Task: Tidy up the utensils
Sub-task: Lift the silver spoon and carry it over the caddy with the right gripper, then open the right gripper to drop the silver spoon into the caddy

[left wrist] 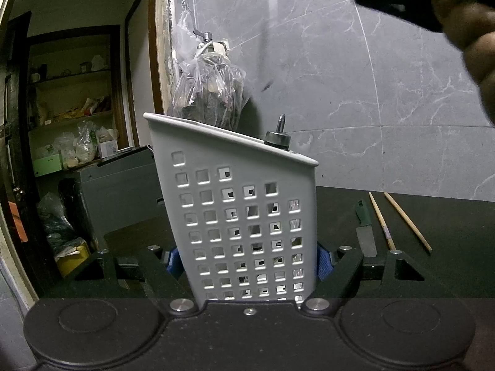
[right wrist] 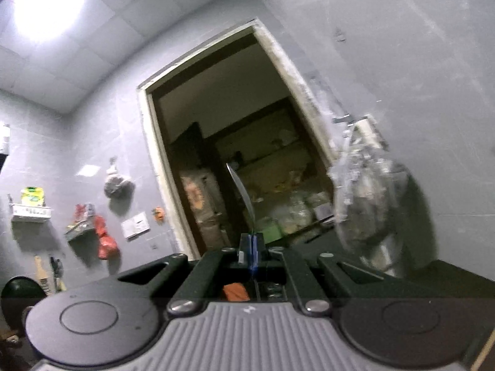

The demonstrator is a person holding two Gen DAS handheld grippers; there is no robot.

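A white perforated utensil holder (left wrist: 244, 216) stands on the dark counter (left wrist: 448, 232), and my left gripper (left wrist: 247, 261) is shut on its sides. A metal-capped utensil (left wrist: 277, 136) sticks out of its top. A green-handled knife (left wrist: 365, 230) and two wooden chopsticks (left wrist: 402, 221) lie on the counter to its right. My right gripper (right wrist: 252, 252) is shut on a thin metal utensil (right wrist: 243, 196), seen edge-on, and holds it up in the air. In the left wrist view the right gripper and hand (left wrist: 448, 6) are blurred, high above the holder.
A plastic bag of dark contents (left wrist: 210, 92) hangs on the grey marble wall behind the holder, and also shows in the right wrist view (right wrist: 368, 204). An open doorway (right wrist: 241, 154) with cluttered shelves lies to the left. A grey box (left wrist: 123, 191) stands left of the holder.
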